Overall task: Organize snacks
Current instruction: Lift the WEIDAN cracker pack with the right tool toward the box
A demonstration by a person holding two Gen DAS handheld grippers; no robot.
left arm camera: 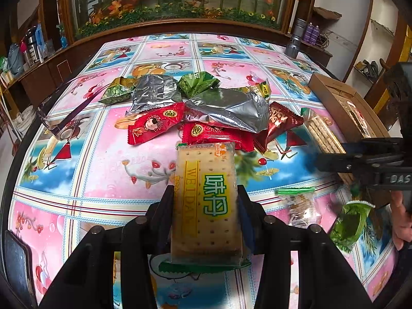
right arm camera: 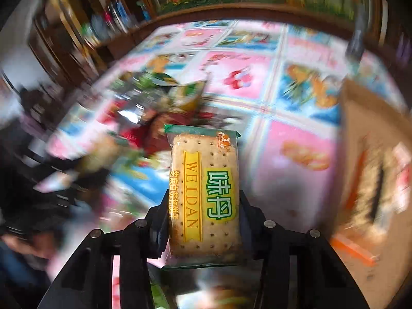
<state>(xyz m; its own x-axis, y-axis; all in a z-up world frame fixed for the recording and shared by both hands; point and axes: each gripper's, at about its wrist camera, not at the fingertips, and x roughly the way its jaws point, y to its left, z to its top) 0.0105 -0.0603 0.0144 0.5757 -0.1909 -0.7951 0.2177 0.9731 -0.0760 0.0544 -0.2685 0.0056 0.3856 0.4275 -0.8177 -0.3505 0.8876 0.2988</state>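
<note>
A cracker packet [left arm camera: 206, 200] is clenched between the jaws of the left tongs [left arm camera: 206, 206], above the near part of the bench [left arm camera: 77, 167]. A second cracker packet [right arm camera: 204, 198], of the same printing, is gripped by the right tongs [right arm camera: 204, 206]; that view is heavily blurred, so little else can be read from it. No earlier picture is given, so only the grips themselves are told.

In the middle of the bench a heap of snacks [left arm camera: 195, 108] is left unsorted: red sachets, green ones and two silver pouches are piled touching one another. At the far right a cardboard box [left arm camera: 342, 103] is seen, with a few items apparently already laid in it, though they cannot be identified. A long cracker sleeve [left arm camera: 324, 134] lies just beside the box, and two more packets lie near right.

The task is judged to be at an early stage: two packets are in hand, most snacks are not yet sorted.
</note>
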